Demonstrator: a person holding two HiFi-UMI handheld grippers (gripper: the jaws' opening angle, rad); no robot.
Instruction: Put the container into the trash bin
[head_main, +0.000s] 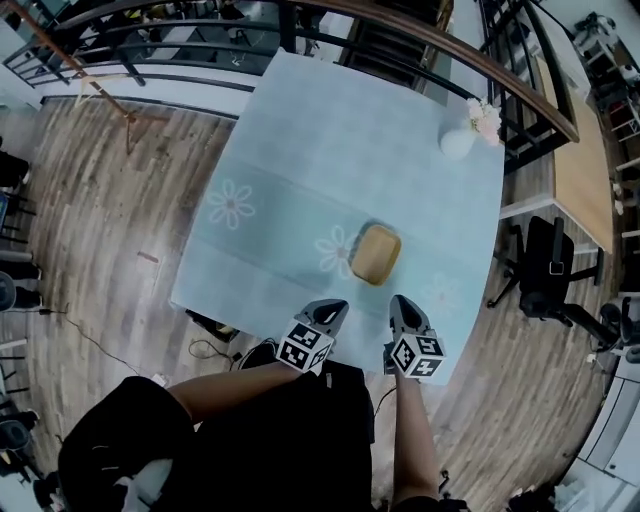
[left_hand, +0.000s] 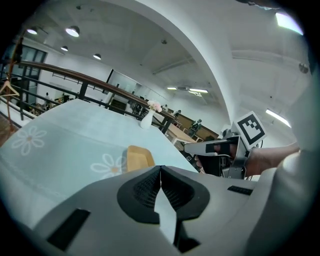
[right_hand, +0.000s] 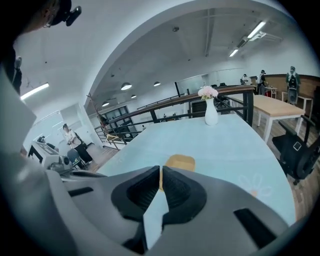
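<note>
A tan, shallow container lies on the pale blue flowered tablecloth, near the table's front edge. It shows again just past the jaws in the left gripper view and the right gripper view. My left gripper hovers over the front edge, a little short and left of the container, jaws shut with nothing between them. My right gripper sits just short of the container's near right corner, also shut and empty. No trash bin shows in any view.
A white vase with pink flowers stands at the table's far right corner. A black office chair is on the wooden floor to the right. A dark railing runs behind the table, and cables lie under its front edge.
</note>
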